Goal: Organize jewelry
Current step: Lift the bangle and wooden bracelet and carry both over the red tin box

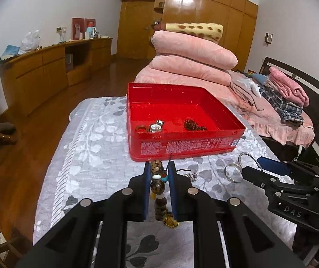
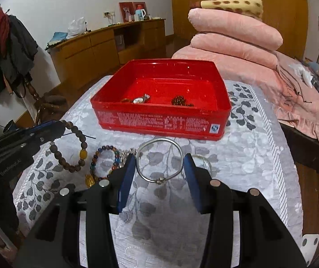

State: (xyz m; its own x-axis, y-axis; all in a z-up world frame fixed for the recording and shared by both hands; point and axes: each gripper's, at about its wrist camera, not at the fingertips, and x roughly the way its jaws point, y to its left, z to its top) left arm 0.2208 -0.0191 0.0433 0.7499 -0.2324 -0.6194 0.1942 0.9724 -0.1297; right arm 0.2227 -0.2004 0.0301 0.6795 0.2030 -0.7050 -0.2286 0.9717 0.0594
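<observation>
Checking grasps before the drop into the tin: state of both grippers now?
Left gripper: closed on a brown beaded bracelet.
Right gripper: closed across a silver bangle, held between its pads.

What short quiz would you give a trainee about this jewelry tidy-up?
1. True or false: the red box is empty.
2. What is clamped in the right hand-held gripper? A) a silver bangle B) a pearl necklace C) a hair comb
3. Which side's hand-held gripper pinches the brown bead bracelet?

Key: 1 false, several pieces lie inside; 2 A; 3 the left hand-held gripper.
</observation>
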